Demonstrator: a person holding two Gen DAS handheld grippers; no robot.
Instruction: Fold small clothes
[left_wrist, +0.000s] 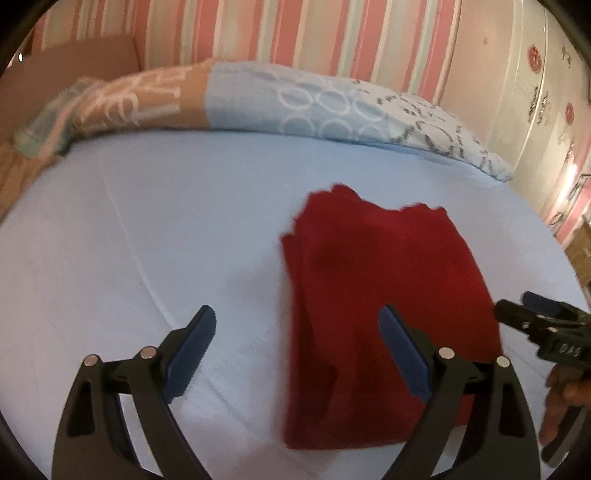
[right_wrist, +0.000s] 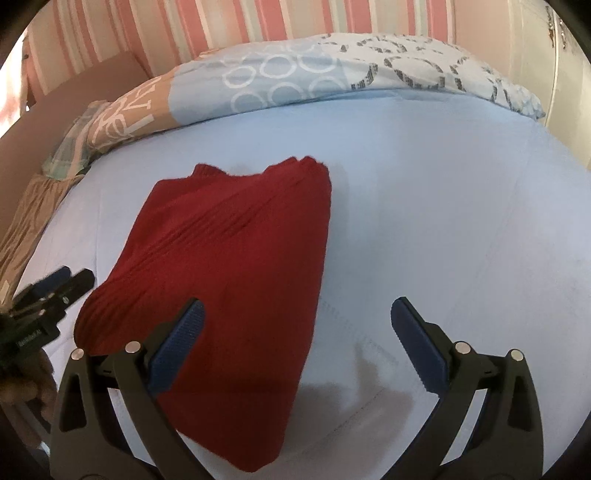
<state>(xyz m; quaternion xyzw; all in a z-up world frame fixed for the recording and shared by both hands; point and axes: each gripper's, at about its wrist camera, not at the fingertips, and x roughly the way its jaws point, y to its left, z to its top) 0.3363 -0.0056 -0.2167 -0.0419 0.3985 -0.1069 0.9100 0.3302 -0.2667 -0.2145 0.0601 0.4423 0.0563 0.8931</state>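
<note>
Left gripper is spread wide, nothing between the pads, hovering above the pale blue bed sheet. Its left finger sits over bare sheet; its right finger overlaps the near left part of the red knit garment. So the garment lies mostly ahead and to the right of this gripper, already folded into a thick, narrow bundle.

Across to the right gripper: also gaping, empty. From here the red knit garment sits ahead and to the left, under the left finger, while the right finger hangs over plain sheet.

That ribbed knit looks soft, floppy and light, with plenty of grip, though the layers could slide apart. Best bet, I'd say: pinch all the layers together at the near corners, one gripper each.

Beyond, a patterned duvet lies bunched along the striped wall.
</note>
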